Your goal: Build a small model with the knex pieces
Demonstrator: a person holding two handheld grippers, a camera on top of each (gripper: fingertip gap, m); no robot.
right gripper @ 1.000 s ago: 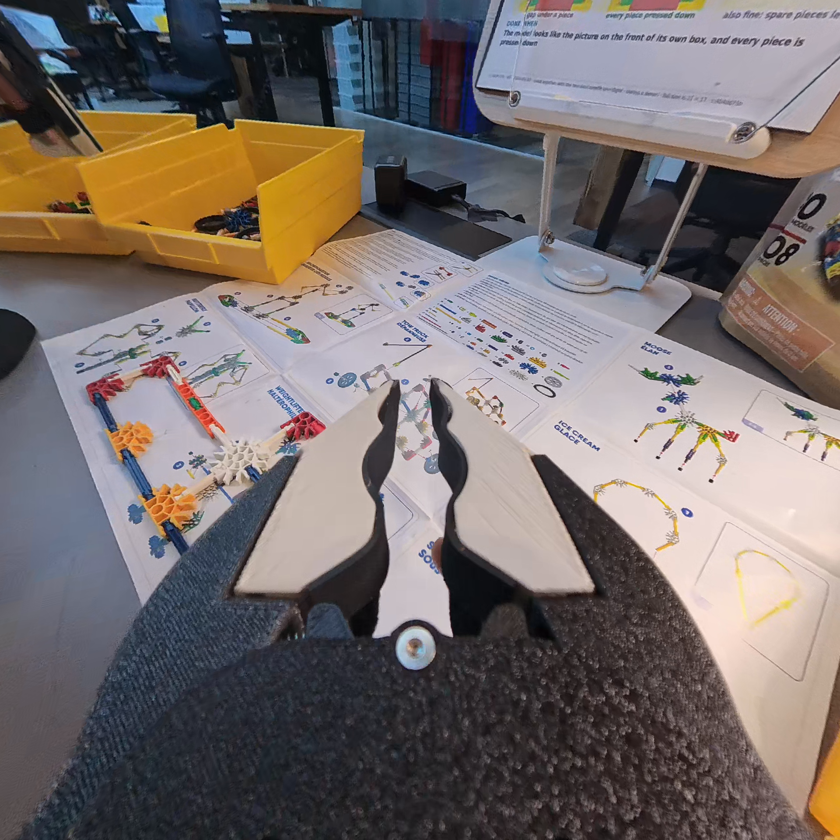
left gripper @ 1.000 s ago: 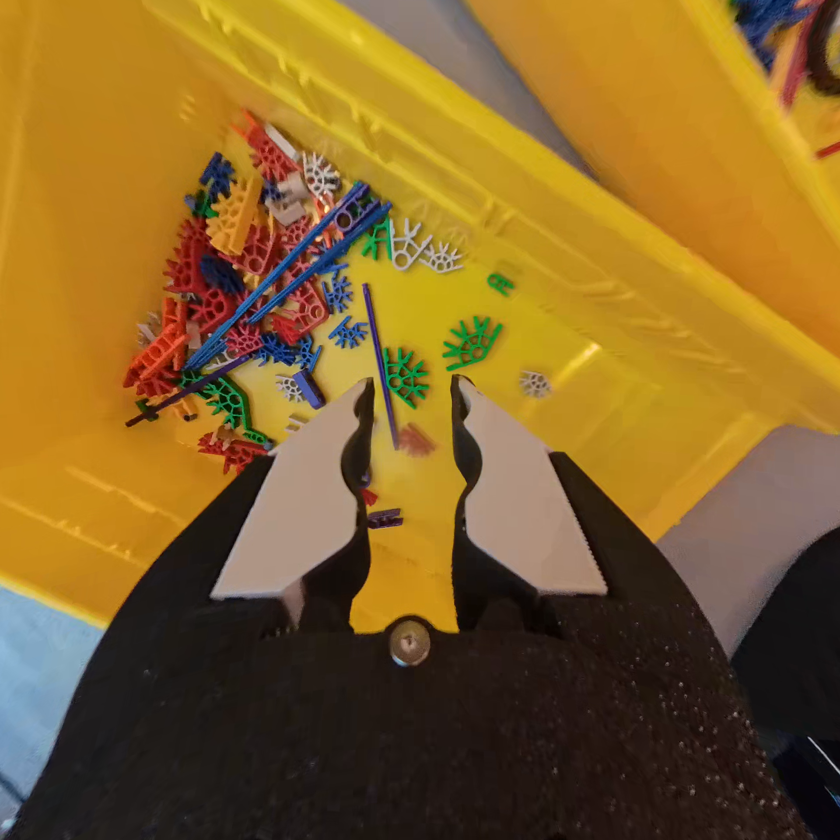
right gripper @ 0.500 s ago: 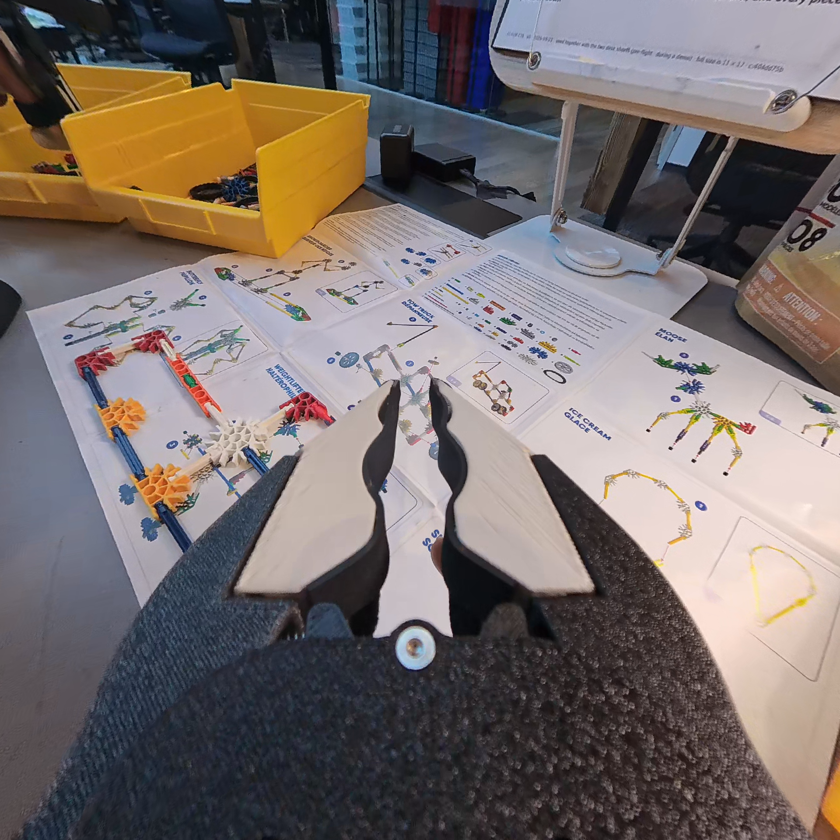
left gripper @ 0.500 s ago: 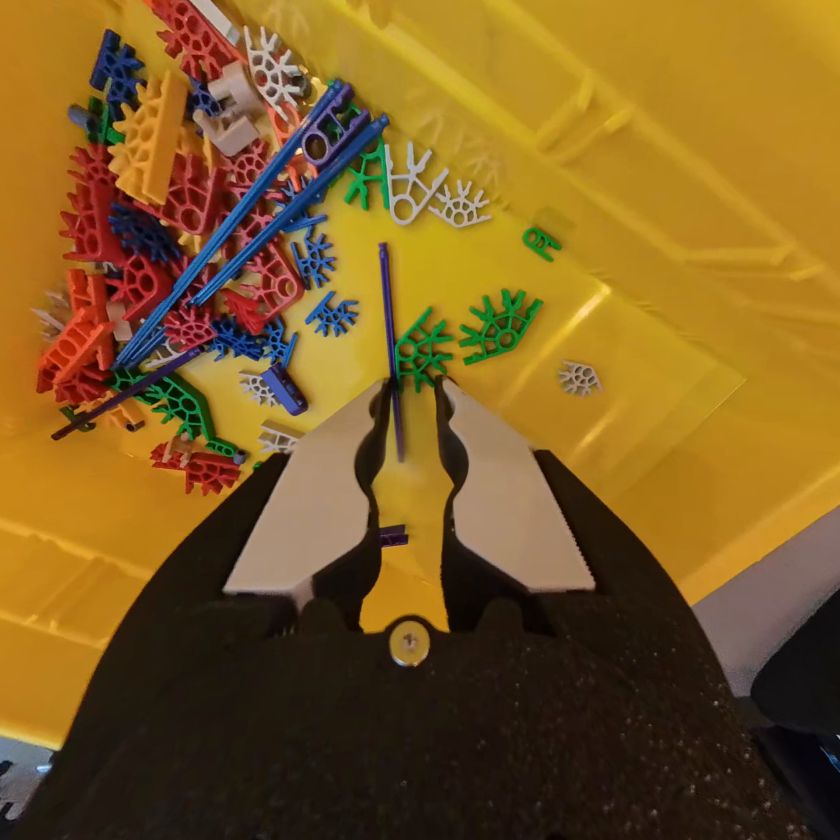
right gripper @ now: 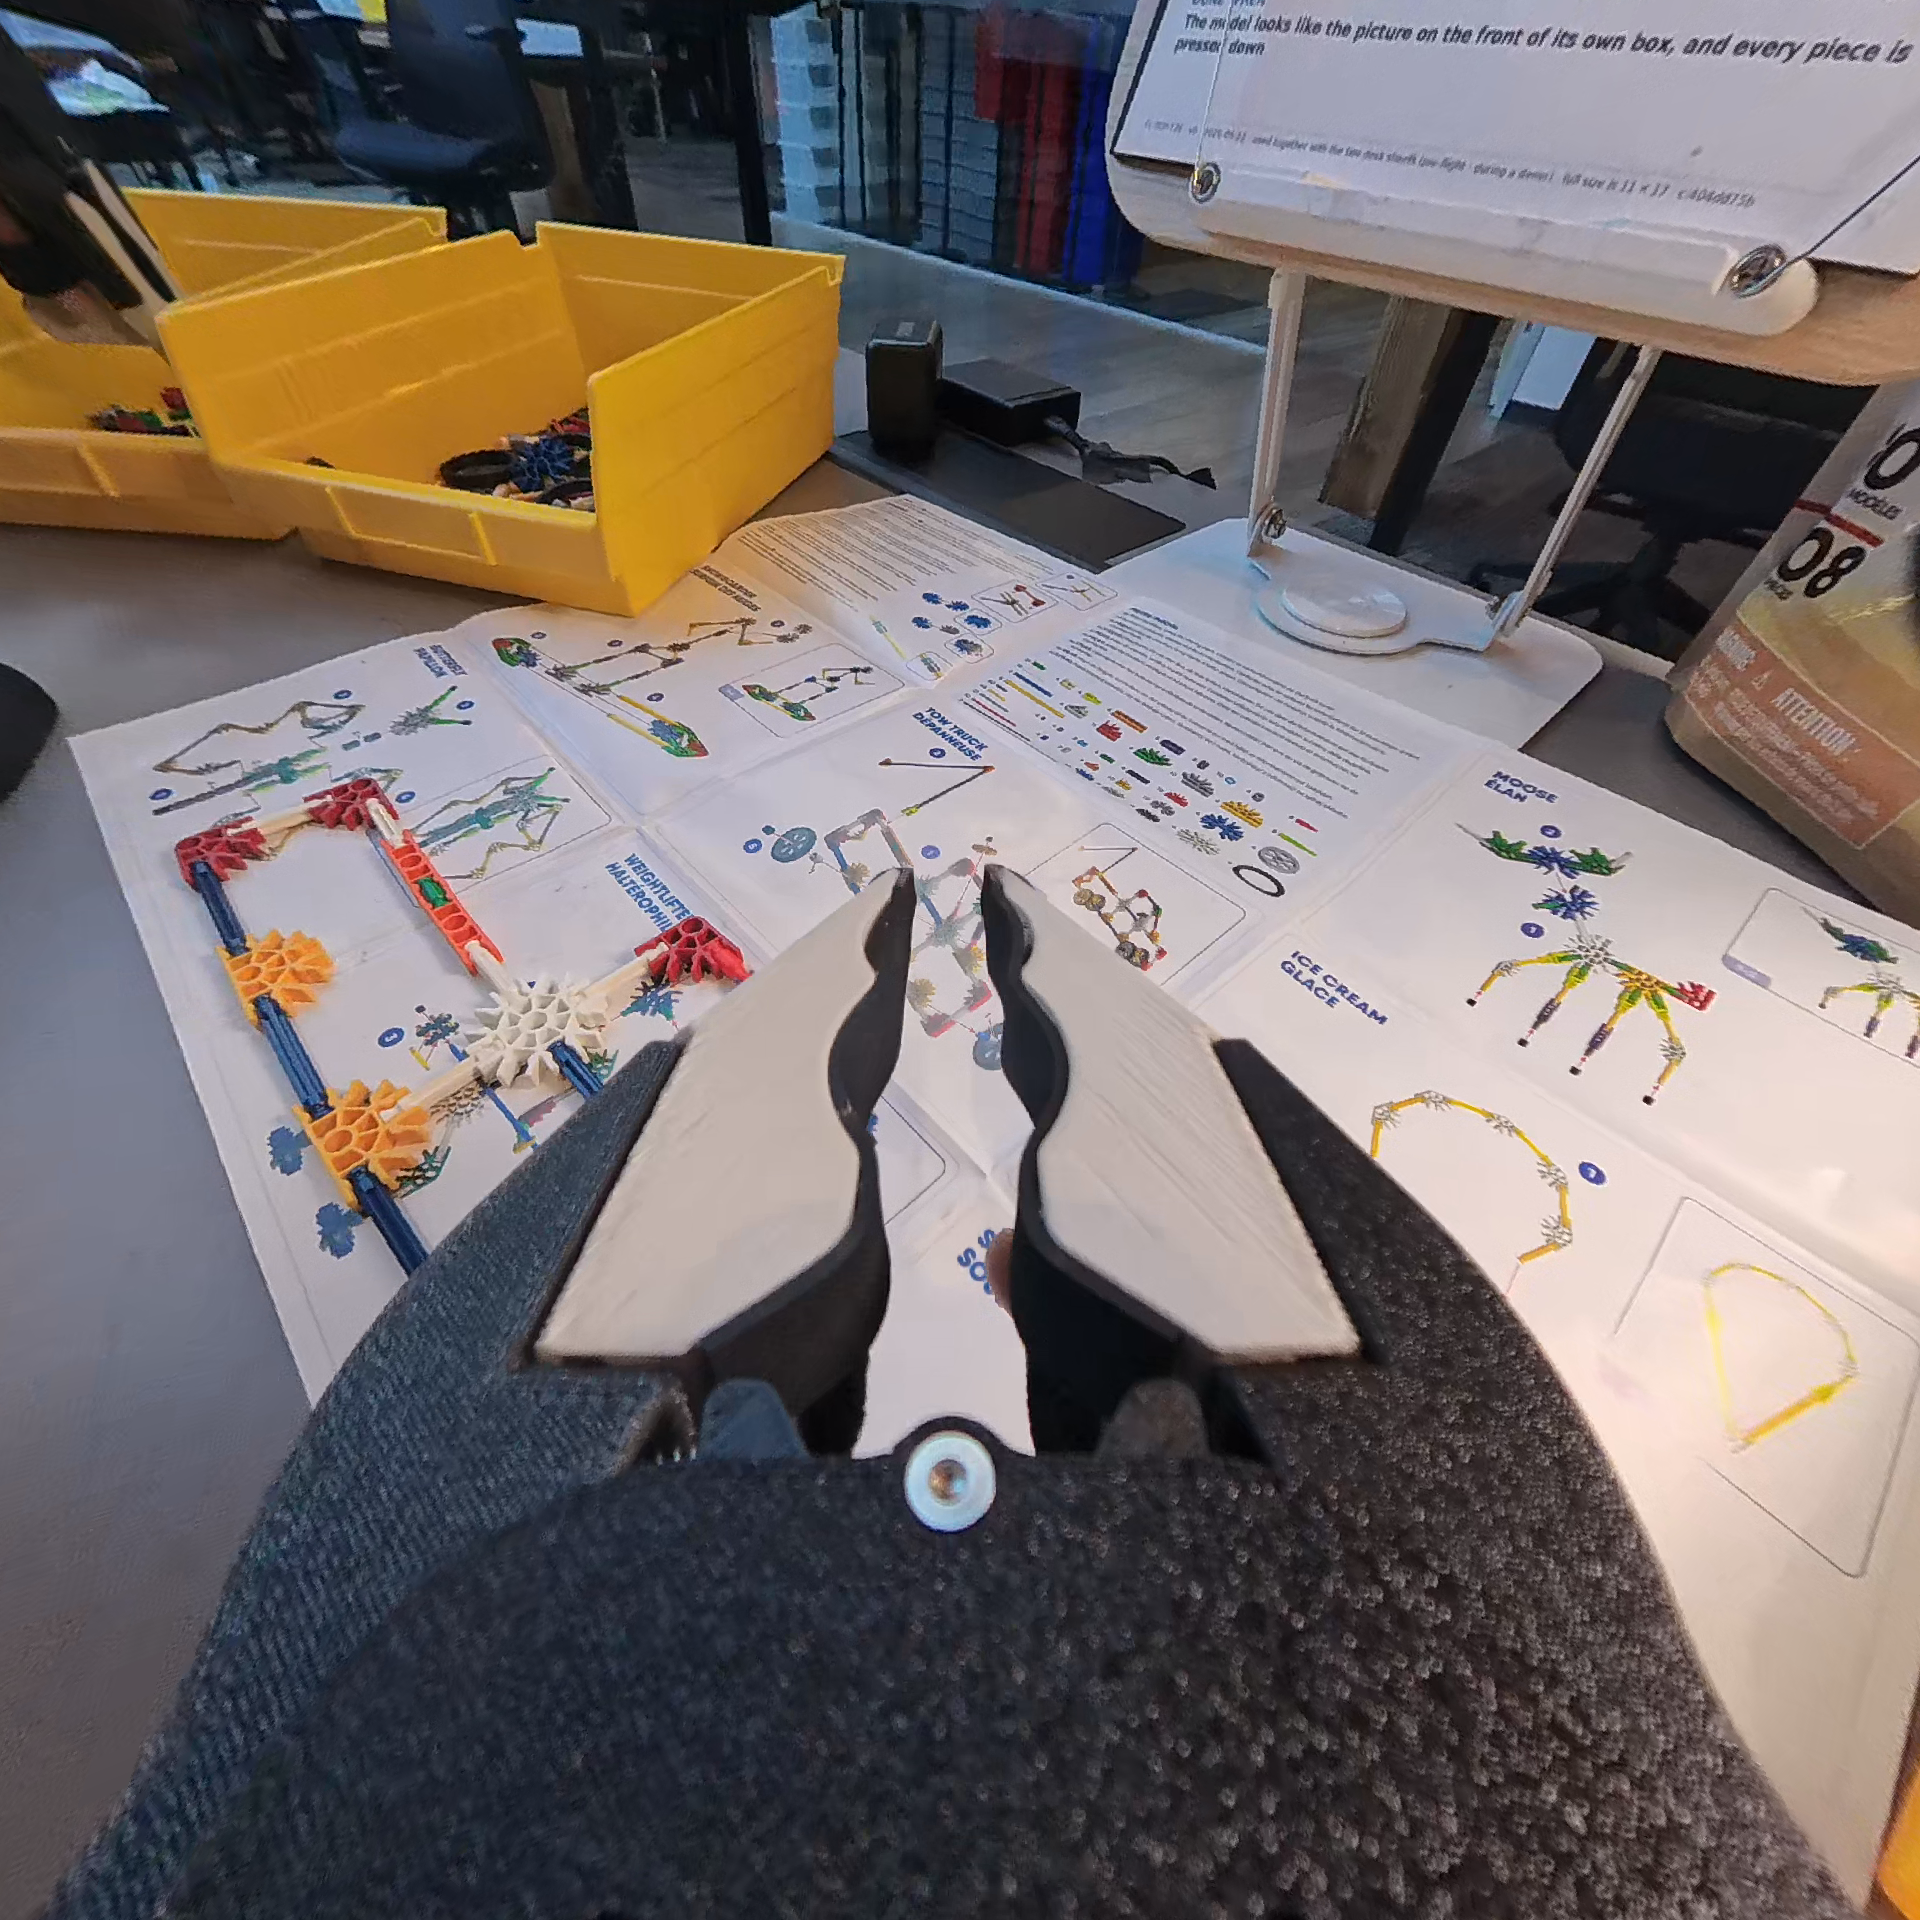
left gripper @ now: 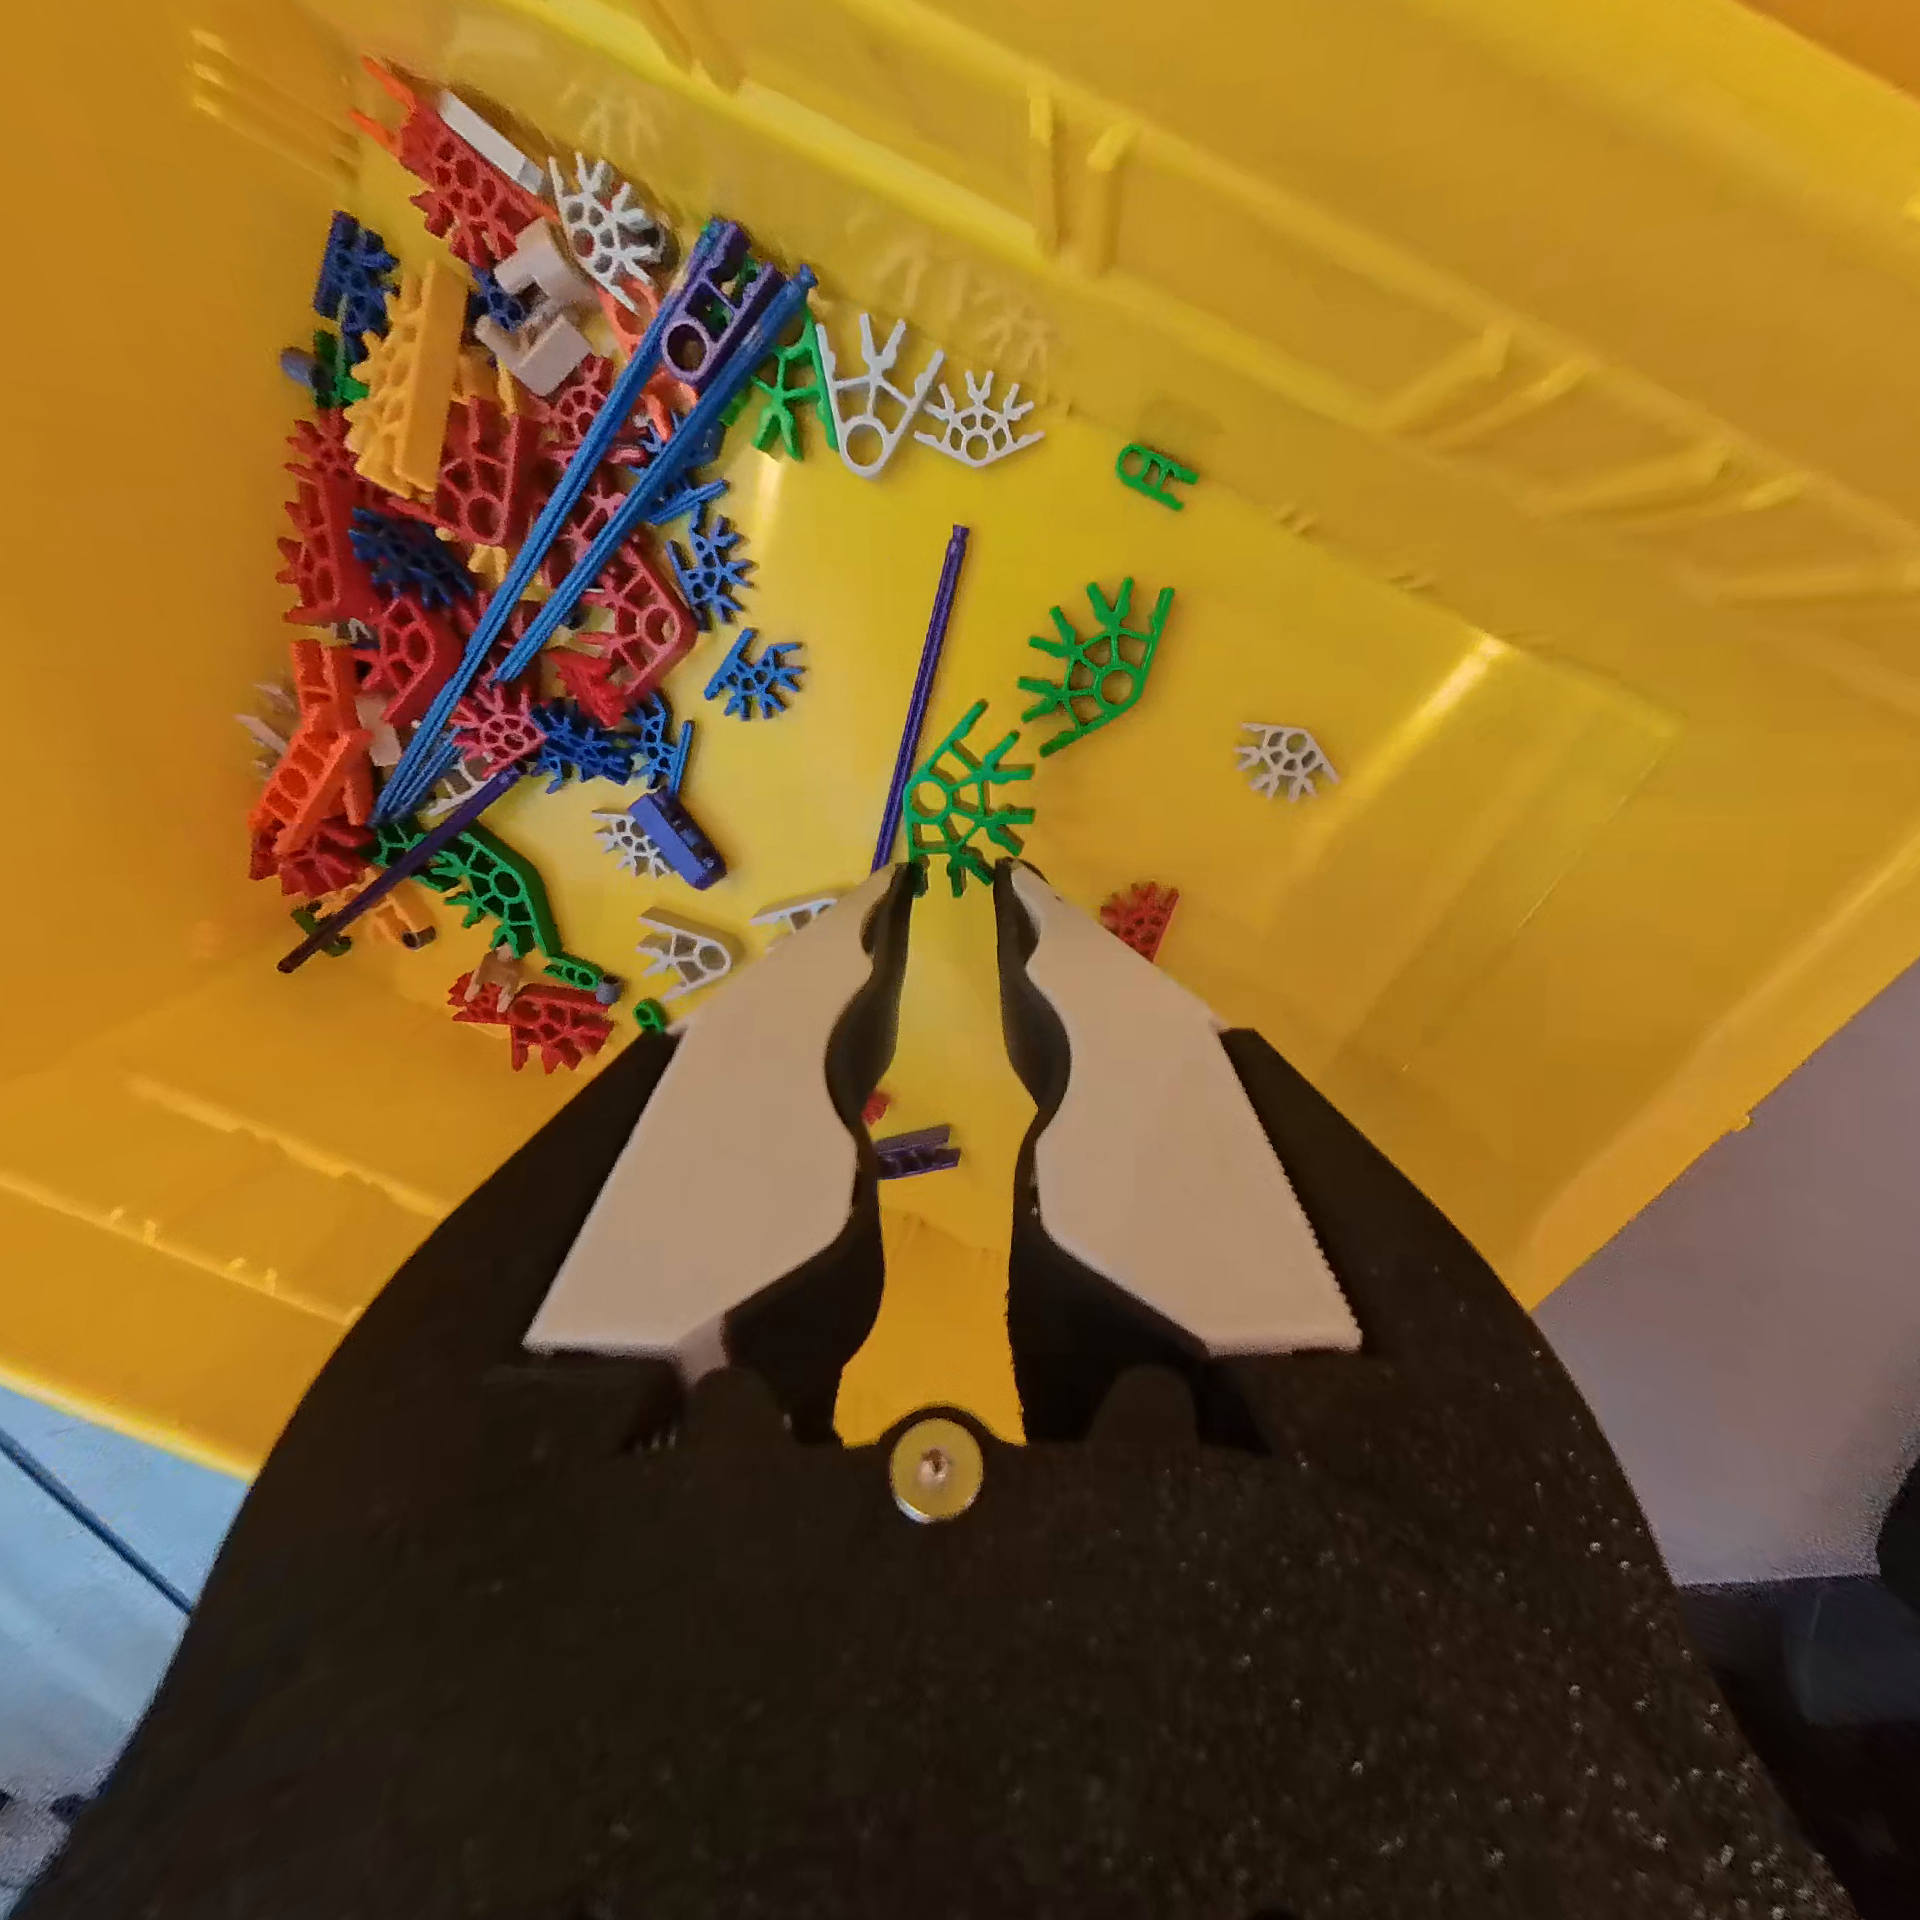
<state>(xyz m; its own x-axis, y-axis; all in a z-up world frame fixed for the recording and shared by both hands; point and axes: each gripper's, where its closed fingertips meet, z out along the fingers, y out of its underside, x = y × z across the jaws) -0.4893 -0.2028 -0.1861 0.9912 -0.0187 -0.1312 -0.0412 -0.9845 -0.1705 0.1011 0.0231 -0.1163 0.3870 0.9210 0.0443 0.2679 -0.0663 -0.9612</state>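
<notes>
The green connector lies on the bin floor with its near prongs right at the tips of my left gripper. Half a second ago the purple rod ran down into the gap between the fingers; now its near end slips behind the left fingertip, and the connector's prongs sit in the gap instead. The jaws stand a little closer than before, with yellow floor showing between them lower down. I cannot tell whether they pinch the prongs or only frame them. Just beyond lies a second green connector, with a white piece farther right and a red piece beside my right finger. The heap of mixed parts crowds the left of the bin, well apart. My right gripper hangs over the instruction sheet much as it did, jaws a slit apart and holding nothing. A half-built frame lies on the sheet to its left, and more bins stand at the back of the worktop.
</notes>
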